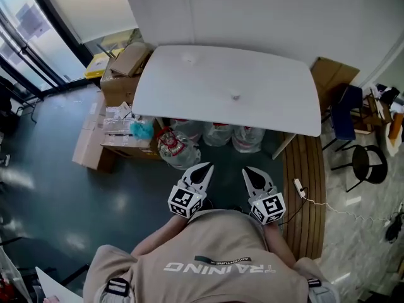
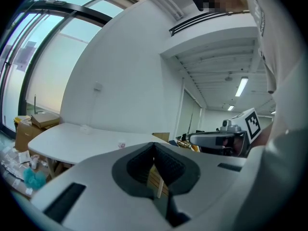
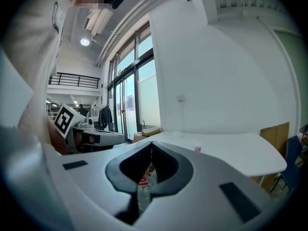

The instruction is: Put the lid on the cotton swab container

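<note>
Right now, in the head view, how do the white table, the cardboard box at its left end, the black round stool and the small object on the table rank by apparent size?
1. white table
2. cardboard box and black round stool: about alike, so I leave them unranked
3. small object, by far the smallest

Bright daylight enters from the windows (image 1: 28, 24) at upper left of the head view. White table (image 1: 189, 87) nearly washed out. Dark floor (image 1: 63, 201) shows pale, soft reflections, with deep shadow under the table. Both gripper views: heavy fisheye, black corners, straight lines bowed. Ceiling lights (image 2: 241, 86) glare. Left gripper (image 2: 154, 144) and right gripper (image 3: 151, 143) sit close to the lens, soft; rooms behind are sharper.
</note>
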`<state>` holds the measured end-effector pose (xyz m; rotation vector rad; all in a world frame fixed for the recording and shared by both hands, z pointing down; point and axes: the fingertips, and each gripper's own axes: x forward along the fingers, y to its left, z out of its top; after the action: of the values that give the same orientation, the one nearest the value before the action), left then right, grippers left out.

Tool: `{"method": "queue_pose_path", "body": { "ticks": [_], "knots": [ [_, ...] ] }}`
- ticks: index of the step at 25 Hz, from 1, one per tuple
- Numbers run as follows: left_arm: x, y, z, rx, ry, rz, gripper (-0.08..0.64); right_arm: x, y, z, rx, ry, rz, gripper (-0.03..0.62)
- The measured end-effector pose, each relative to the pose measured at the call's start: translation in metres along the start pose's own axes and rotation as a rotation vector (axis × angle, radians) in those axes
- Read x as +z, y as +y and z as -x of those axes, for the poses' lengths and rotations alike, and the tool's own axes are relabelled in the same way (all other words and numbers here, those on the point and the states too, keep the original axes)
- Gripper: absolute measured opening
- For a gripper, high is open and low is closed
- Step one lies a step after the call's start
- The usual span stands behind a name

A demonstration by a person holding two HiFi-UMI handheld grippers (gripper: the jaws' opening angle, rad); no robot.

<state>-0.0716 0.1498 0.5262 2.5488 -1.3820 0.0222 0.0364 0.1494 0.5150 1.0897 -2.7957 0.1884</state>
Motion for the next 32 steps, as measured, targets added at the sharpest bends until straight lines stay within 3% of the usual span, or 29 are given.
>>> {"method": "queue_pose_path", "body": {
  "ticks": [9,14,32],
  "knots": [
    [-0.004,0.047,-0.012,-0.04,0.014,0.028,0.012,-0.011,-0.007,-0.024,-0.112,0.044,-0.026,0.018],
    [-0.003,0.059,-0.031,-0.038,0.02,0.039,0.012,-0.008,-0.027,-0.034,-0.126,0.048,-0.03,0.018],
    [0.027,0.07,-0.146,0.01,0.013,-0.014,0.012,0.012,-0.148,-0.091,-0.027,0.0,-0.055,0.018]
  ]
}}
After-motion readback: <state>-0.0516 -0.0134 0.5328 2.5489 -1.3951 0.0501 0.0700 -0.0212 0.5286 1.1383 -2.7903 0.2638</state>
